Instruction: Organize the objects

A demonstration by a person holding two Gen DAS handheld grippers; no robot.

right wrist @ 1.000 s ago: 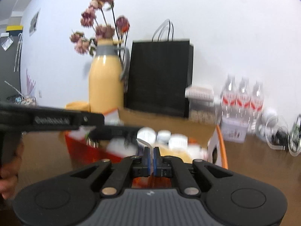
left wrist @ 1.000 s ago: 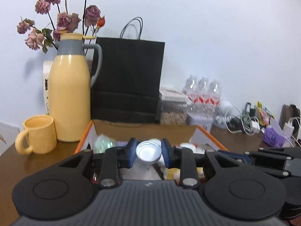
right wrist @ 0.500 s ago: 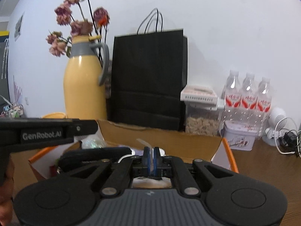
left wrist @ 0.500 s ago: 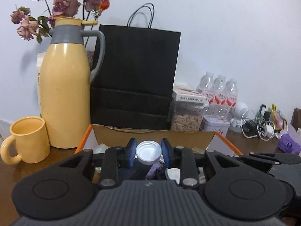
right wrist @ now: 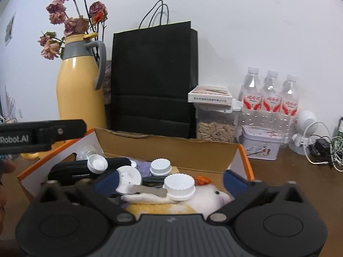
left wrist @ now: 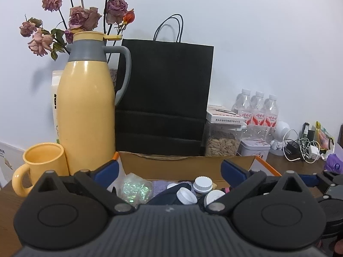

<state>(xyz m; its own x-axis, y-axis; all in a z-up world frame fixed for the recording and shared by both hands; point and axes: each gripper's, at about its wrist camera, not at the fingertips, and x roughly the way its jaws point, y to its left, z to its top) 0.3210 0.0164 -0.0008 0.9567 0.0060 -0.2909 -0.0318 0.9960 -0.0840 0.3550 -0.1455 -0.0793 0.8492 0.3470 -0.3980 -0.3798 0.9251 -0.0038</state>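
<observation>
Right gripper (right wrist: 170, 182), fingers just spread, above the box (right wrist: 171, 147) of white caps (right wrist: 179, 186).

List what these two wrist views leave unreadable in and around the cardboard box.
- Cardboard box, both views: near part and floor hidden by each gripper's body and the piled items.
- Black case, right wrist view: lettering too small.
- Plush toy, right wrist view: mostly covered by white caps.
- Cables, left wrist view: tangled, too small.

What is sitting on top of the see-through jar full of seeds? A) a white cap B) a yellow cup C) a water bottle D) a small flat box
D: a small flat box lies on the lid of the seed jar, beside the black paper bag; the water bottles stand next to the jar, not on it.
</observation>
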